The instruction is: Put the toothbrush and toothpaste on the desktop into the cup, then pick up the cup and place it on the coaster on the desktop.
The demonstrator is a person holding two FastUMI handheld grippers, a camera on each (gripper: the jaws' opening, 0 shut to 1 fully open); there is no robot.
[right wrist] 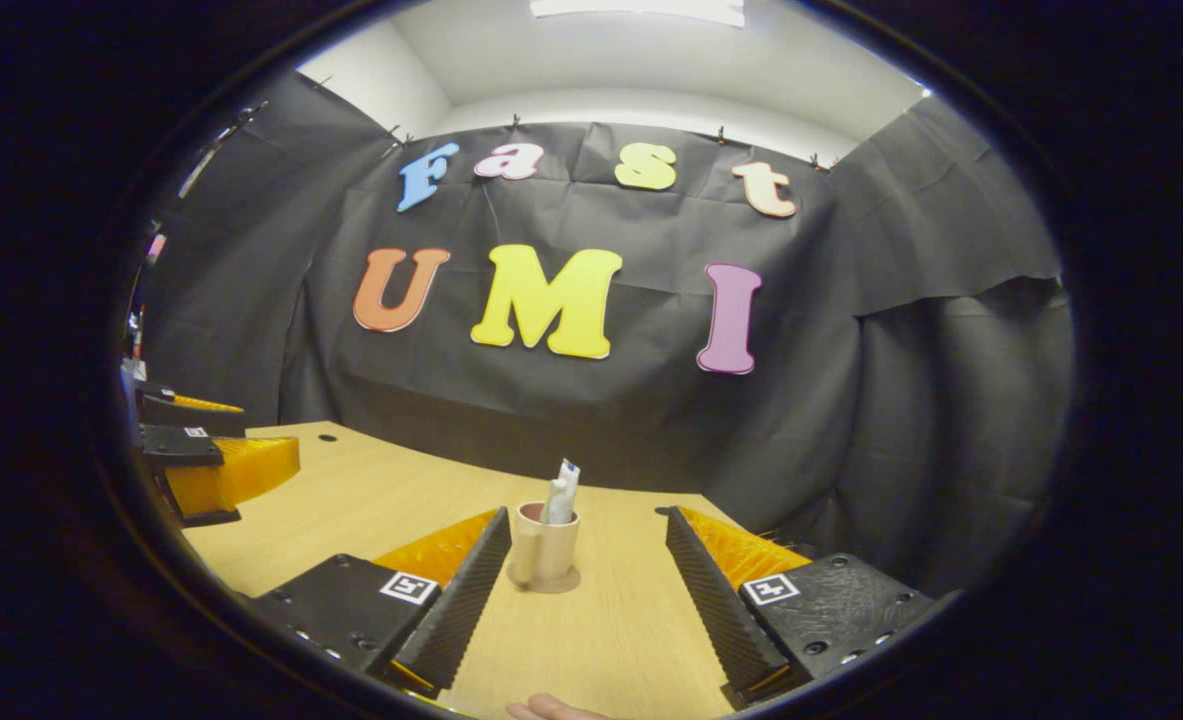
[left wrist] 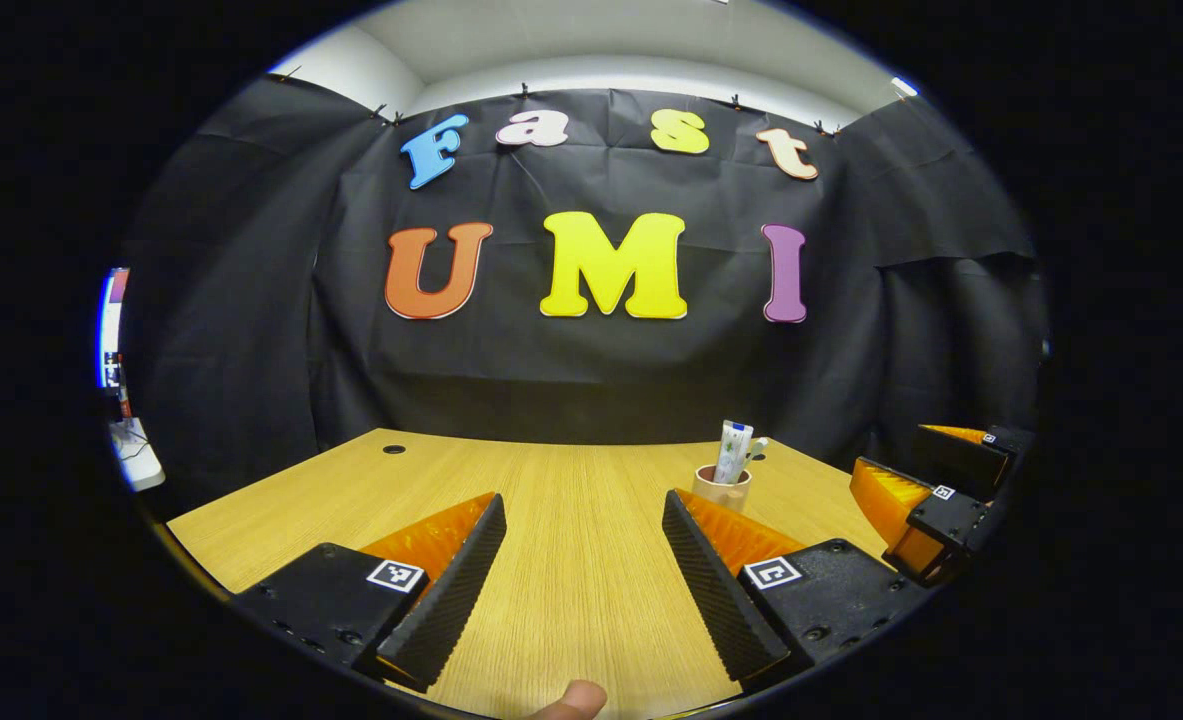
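- In the right gripper view we see one cup (right wrist: 545, 553) standing on a coaster (right wrist: 545, 581) on the surface (right wrist: 611, 630), just ahead of our right gripper (right wrist: 583, 590), its fingers wide apart and holding nothing.
- One toothpaste (right wrist: 560, 493) stands in it.
- In the left gripper view, a toothbrush (left wrist: 754, 449) tip shows beside the tube; our left gripper (left wrist: 583, 570) gapes wide, holding nothing.
- We can read no label.
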